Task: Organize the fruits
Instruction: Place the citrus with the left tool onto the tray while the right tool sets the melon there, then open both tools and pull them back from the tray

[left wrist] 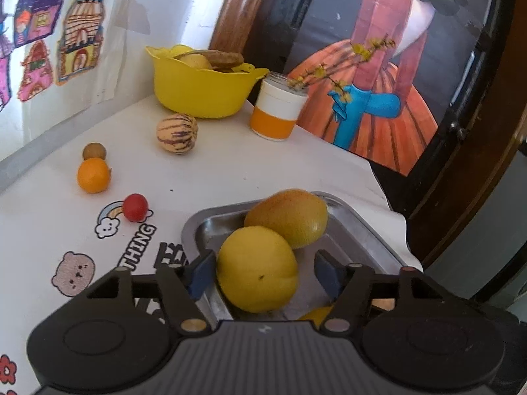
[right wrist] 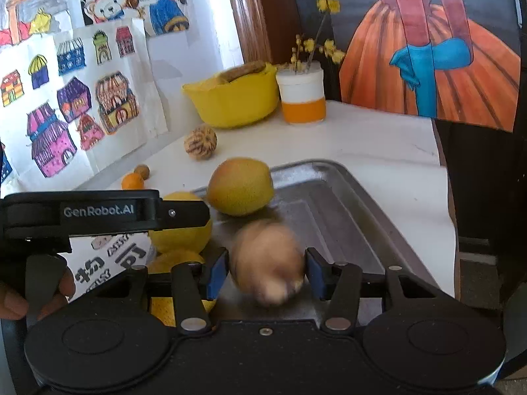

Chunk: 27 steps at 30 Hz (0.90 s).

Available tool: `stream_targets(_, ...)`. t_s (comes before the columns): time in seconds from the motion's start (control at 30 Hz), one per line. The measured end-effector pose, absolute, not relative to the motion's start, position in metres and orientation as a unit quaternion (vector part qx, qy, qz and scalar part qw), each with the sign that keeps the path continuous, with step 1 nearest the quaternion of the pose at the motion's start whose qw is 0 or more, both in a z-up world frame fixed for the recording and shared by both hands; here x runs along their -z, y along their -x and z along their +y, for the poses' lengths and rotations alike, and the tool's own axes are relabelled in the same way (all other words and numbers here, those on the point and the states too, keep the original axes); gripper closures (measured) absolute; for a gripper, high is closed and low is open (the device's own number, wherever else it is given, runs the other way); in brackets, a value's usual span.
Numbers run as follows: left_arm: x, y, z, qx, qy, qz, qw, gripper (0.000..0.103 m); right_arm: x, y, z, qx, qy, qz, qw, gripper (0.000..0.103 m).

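A steel tray (left wrist: pixel 355 227) on the white table holds a yellow-orange mango (left wrist: pixel 288 219) and a round yellow fruit (left wrist: pixel 257 268). My left gripper (left wrist: pixel 262 275) is open around the yellow fruit. Its left pad is right at the skin and its right pad stands clear. In the right wrist view a blurred tan fruit (right wrist: pixel 266 263) sits between the pads of my right gripper (right wrist: pixel 266 273) over the tray (right wrist: pixel 346 197). The gripper itself looks sharp, with thin gaps at the pads. The mango (right wrist: pixel 240 186) lies just beyond.
On the table to the left lie a striped melon (left wrist: pixel 177 133), an orange (left wrist: pixel 93 175), a small brown fruit (left wrist: pixel 94 151) and a red tomato (left wrist: pixel 135 207). A yellow basin (left wrist: pixel 201 92) and a white-orange jar (left wrist: pixel 276 112) stand at the back. A hand (right wrist: pixel 19 299) holds the left device.
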<state>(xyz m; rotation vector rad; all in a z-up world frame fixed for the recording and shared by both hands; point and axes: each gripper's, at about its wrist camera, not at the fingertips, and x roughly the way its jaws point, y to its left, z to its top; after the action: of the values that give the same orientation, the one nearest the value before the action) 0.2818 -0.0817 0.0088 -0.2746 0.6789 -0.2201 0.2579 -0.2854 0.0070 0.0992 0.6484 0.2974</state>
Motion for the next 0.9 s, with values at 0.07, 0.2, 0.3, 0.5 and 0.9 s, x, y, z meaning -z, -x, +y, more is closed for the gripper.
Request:
stream_targets(0.07,-0.014,-0.278,-0.077,0.104,0.143,0.323,0.93,0.028,-0.01,-0.255,-0.285,-0.142,-0.042,0.309,0.939,0.042)
stream_targets(0.2,-0.027,-0.265,-0.071,0.095,0.154,0.302,0.936,0.012,-0.016,-0.244,-0.29,-0.133,-0.048,0.302,0.943,0.032)
stream_targets(0.3,-0.036,-0.25,-0.069,0.092,0.159,0.287,0.94,0.001,-0.026,-0.227,-0.294,-0.134,-0.06,0.28,0.949,0.014)
stream_targets(0.5,-0.048,-0.206,-0.067,0.095,0.16,0.267,0.945,0.001,-0.048,-0.177,-0.29,-0.121,-0.036,0.228,0.965,0.001)
stream_targets(0.9,-0.048,-0.103,-0.04,0.061,0.138,0.25,0.956,0.001,-0.057,-0.078,-0.268,-0.087,-0.009,0.215,0.973,0.001)
